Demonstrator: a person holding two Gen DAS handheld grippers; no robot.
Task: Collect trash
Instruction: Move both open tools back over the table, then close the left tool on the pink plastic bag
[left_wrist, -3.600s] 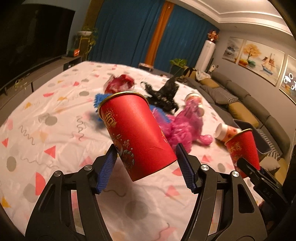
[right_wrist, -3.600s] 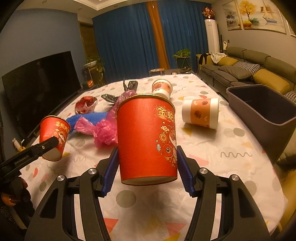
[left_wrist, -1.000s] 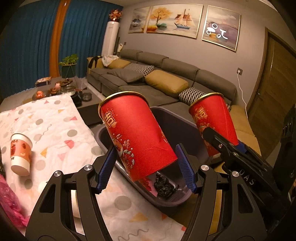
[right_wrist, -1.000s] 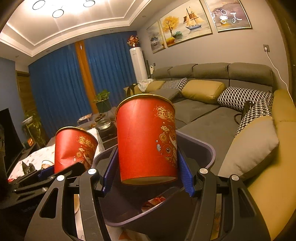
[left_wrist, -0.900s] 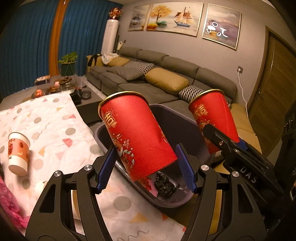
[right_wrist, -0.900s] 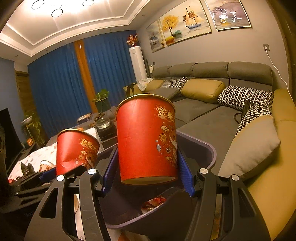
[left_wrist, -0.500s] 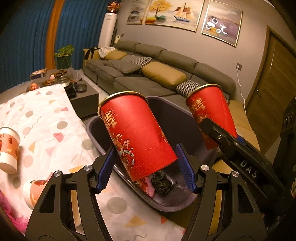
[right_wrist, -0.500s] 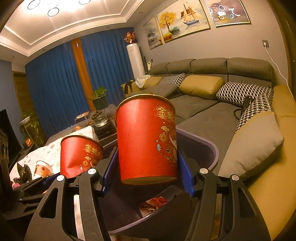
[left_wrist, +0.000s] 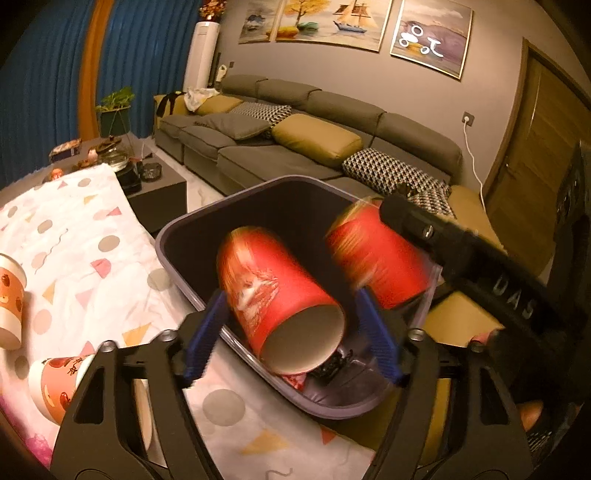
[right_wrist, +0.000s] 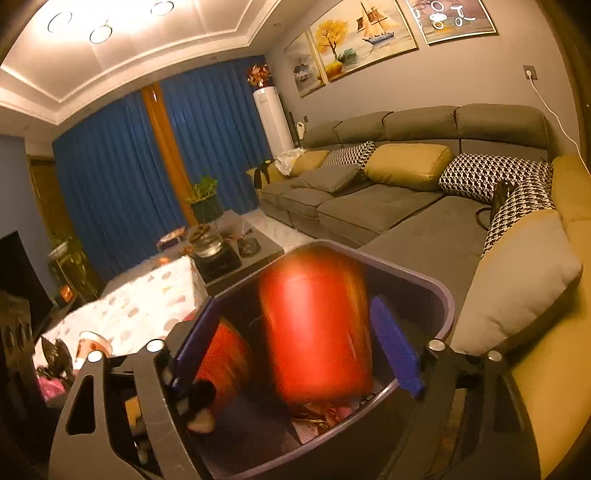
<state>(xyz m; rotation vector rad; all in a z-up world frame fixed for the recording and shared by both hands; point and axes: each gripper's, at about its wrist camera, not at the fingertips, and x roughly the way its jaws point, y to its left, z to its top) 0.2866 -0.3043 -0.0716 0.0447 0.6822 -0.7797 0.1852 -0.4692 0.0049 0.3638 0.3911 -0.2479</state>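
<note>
- counter (left_wrist: 110, 266) — covered by a white cloth printed with dots and triangles
- two white-and-orange paper cups (left_wrist: 9, 302) lie on it — near its left edge

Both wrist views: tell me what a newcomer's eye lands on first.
Two blurred red paper cups tumbling over the dark bin: one red cup sits loose between the left gripper fingers, whose jaws have just been opening, the other red cup between the right gripper fingers, likewise just opened. The bin stands beside the patterned tablecloth, with crumpled trash at its bottom. Behind stretches a grey sofa with mustard cushions.
</note>
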